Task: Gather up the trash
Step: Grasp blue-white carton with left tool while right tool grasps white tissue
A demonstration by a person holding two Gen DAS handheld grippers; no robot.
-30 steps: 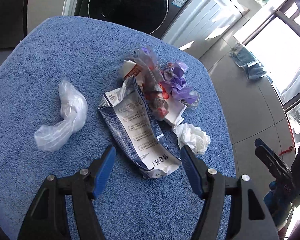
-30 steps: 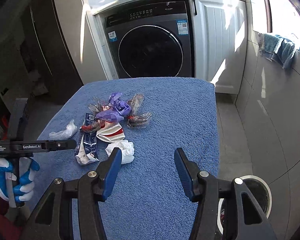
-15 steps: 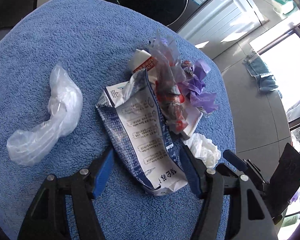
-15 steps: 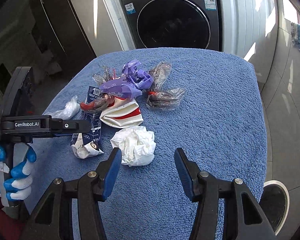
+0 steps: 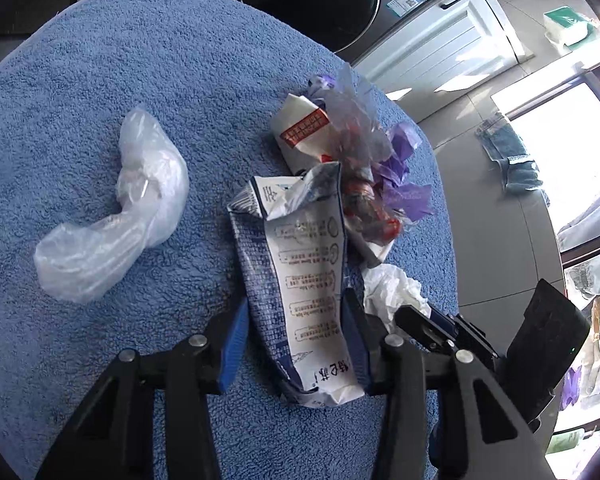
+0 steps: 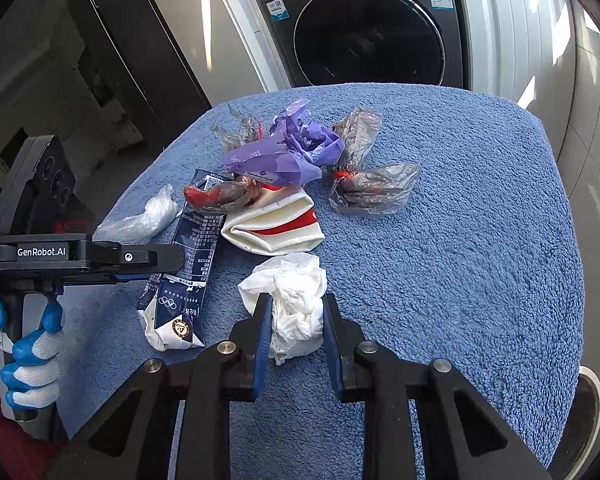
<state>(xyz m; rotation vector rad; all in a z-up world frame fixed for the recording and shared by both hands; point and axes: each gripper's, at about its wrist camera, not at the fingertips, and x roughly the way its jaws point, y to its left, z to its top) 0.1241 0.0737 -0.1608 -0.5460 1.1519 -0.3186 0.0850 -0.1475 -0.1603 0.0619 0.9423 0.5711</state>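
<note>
Right hand-held gripper [image 6: 294,322] pinches the crumpled tissue [image 6: 290,300]; left hand-held gripper [image 5: 296,332] clamps the milk carton [image 5: 300,276]. Next: lift both toward a bin.

On the counter [image 6: 480,220] the milk carton [image 6: 184,276] lies left of the crumpled tissue [image 6: 296,300]. Behind the tissue lies a flattened cup [image 6: 276,228], and behind that a pile of wrappers [image 6: 284,156]. A plastic bag [image 5: 112,216] lies apart, left of the carton. The washing machine [image 6: 368,28] stands behind the counter.
</note>
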